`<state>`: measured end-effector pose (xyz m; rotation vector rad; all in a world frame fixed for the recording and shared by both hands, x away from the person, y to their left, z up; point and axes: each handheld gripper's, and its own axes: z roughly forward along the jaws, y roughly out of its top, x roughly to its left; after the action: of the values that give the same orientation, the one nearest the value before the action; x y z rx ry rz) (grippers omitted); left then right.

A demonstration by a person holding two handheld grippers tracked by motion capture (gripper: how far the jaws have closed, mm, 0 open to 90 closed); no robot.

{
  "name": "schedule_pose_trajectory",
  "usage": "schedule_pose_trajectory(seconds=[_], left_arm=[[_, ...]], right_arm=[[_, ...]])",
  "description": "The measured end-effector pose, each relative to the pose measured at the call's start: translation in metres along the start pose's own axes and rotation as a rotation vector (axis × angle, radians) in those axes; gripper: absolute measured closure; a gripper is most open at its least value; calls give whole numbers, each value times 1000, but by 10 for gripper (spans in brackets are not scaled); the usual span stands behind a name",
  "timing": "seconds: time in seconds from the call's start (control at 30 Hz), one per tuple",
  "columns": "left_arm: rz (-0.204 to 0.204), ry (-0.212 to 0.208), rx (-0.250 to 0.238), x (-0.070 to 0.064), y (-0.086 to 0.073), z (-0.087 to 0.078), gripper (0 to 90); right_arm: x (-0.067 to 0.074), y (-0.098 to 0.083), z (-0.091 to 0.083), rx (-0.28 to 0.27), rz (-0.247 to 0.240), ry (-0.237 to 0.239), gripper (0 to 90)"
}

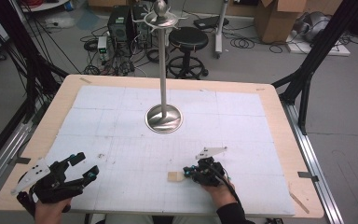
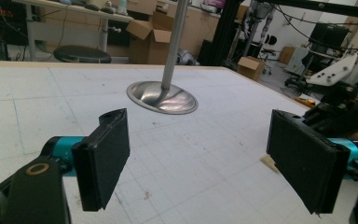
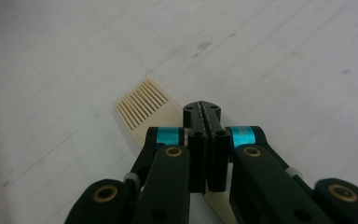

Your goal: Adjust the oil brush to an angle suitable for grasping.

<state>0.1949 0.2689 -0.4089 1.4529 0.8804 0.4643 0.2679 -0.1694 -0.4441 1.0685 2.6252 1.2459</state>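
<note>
A flat cream comb (image 1: 174, 176) (image 3: 144, 109) lies on the white gridded mat near the front edge, its teeth pointing away from my right gripper. My right gripper (image 1: 189, 173) (image 3: 202, 112) is shut, jaws pressed together with no gap, and sits low over the comb's handle end. The comb runs underneath the jaws; I see nothing pinched between them. My left gripper (image 1: 84, 166) (image 2: 200, 163) hovers at the front left corner, wide open and empty, facing the metal stand.
A tall metal stand (image 1: 163, 74) with a round shiny base (image 1: 164, 119) (image 2: 163, 97) rises from the mat's middle. The wooden table edge (image 1: 286, 140) frames the mat. A black stool (image 1: 188, 39), cables and boxes are on the floor beyond.
</note>
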Motion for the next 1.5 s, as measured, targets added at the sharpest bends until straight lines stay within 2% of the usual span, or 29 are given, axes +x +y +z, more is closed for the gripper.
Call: schedule_pose_trajectory(seconds=[0.07, 0.13, 0.17, 0.2, 0.23, 0.3, 0.37, 0.43, 0.5, 0.63, 0.8, 0.9, 1.0, 1.03, 1.13, 1.37, 1.5], left_arm=[[-2, -1, -4, 0, 0, 0, 215], [-1, -1, -1, 0, 0, 0, 215], [-1, 0, -2, 0, 0, 0, 215], [-1, 0, -2, 0, 0, 0, 215], [0, 1, -3, 0, 0, 0, 215], [-1, 0, -3, -1, 0, 0, 216], [-1, -1, -2, -1, 0, 0, 216], [0, -1, 1, -1, 0, 1, 216], [-1, -1, 2, -1, 0, 2, 216], [3, -3, 8, -2, -1, 4, 216], [5, -7, 13, -3, -1, 5, 216], [2, -3, 8, -2, -1, 4, 216], [-1, 2, 3, -1, -1, 2, 217], [-3, 3, 0, -1, -1, 1, 217], [-4, 6, -1, 0, -1, 1, 217], [-3, 6, -1, 0, 0, 1, 217], [-2, 4, -1, 0, 0, 1, 217]], right_arm=[[4, -4, -9, -25, -1, 2, 891], [4, -9, -24, -75, 22, -13, 891], [0, -16, -44, -111, 47, -60, 891], [-3, -21, -53, -116, 52, -94, 891], [-3, -21, -53, -116, 52, -94, 891], [-10, -32, -72, -113, 66, -161, 891], [-16, -44, -88, -110, 83, -209, 891], [-21, -56, -101, -102, 102, -233, 891], [-25, -68, -107, -79, 99, -238, 891], [-21, -68, -103, -59, 72, -202, 891], [-10, -59, -76, 4, 27, -119, 891], [-5, -50, -61, 18, 12, -85, 891], [-5, -43, -51, 32, 15, -92, 891], [-8, -41, -50, 29, 45, -110, 891], [-11, -39, -49, 18, 65, -125, 890], [-16, -27, -37, -5, 76, -173, 890], [-18, -20, -29, -16, 99, -199, 887]])
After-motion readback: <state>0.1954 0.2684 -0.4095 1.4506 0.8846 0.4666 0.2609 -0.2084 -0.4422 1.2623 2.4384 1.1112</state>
